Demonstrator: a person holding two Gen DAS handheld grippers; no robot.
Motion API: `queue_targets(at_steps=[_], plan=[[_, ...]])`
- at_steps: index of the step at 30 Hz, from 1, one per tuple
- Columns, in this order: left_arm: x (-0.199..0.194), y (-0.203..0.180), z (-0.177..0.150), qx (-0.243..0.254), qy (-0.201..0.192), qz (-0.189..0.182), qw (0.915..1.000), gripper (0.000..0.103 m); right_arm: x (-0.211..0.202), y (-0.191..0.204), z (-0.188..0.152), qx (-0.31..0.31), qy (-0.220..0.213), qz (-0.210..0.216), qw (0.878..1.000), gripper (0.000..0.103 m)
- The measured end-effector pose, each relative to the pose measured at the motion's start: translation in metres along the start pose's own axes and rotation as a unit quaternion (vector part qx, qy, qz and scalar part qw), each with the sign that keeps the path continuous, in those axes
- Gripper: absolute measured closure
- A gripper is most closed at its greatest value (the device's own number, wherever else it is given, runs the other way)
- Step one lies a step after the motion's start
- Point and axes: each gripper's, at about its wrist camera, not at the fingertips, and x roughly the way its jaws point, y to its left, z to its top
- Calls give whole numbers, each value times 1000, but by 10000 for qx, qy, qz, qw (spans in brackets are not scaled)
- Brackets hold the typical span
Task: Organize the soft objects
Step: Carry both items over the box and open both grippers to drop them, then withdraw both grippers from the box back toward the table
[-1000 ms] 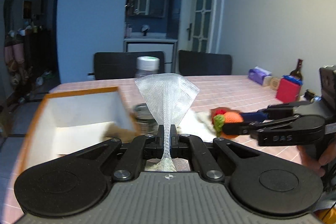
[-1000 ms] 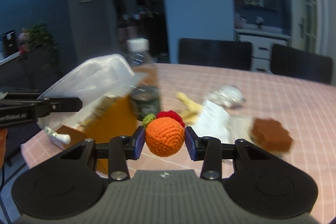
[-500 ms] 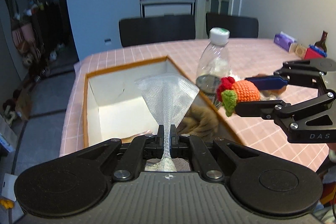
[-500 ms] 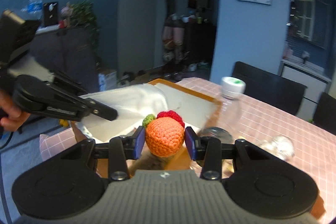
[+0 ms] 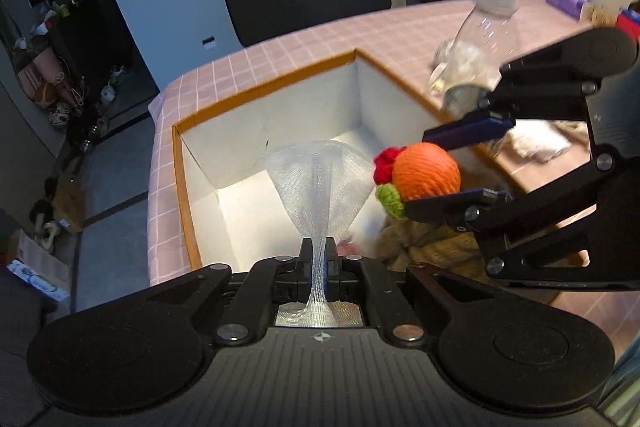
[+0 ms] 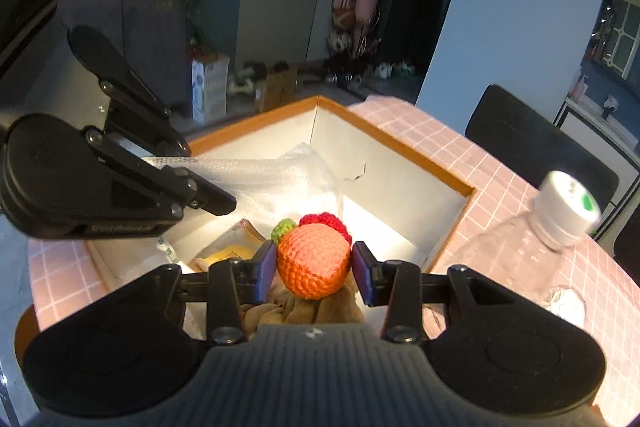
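Observation:
My left gripper is shut on a clear mesh net that fans out above the open box; it shows in the right wrist view with the net. My right gripper is shut on an orange crocheted ball with red and green tufts, held over the box. The ball sits to the right of the net. A brown plush lies in the box beneath the ball.
The box has white walls and an orange rim and sits at the corner of a pink checked table. A clear plastic bottle stands to its right, also in the right wrist view. Black chairs stand behind. A packet lies in the box.
Both grippers have moved from the table's items to above the box and tilted downward. The ball now hangs over the box interior, close beside the net.

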Motion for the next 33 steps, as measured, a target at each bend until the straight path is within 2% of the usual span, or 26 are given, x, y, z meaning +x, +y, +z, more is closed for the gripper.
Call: queue_targets(at_steps=[6, 10, 17, 20, 22, 25, 33], plan=[[13, 4, 6, 142, 172, 216, 9995, 98, 21, 9, 5, -795, 186, -461, 9956, 62], [19, 1, 7, 257, 293, 339, 9987, 91, 26, 6, 8, -866, 288, -448, 9948, 62], [21, 2, 6, 307, 417, 459, 9976, 90, 32, 7, 13, -982, 318, -479, 9935, 62], [20, 2, 7, 300, 437, 493, 9974, 74, 31, 7, 14, -979, 293, -489, 9936, 61], [16, 2, 6, 307, 412, 500, 9974, 55, 31, 7, 15, -997, 267, -507, 9934, 58], [10, 1, 7, 328, 301, 533, 9976, 37, 26, 7, 16, -1032, 186, -476, 9934, 53], [-10, -3, 4, 274, 38, 489, 9984, 35, -1, 7, 10, -1100, -102, -485, 9927, 49]])
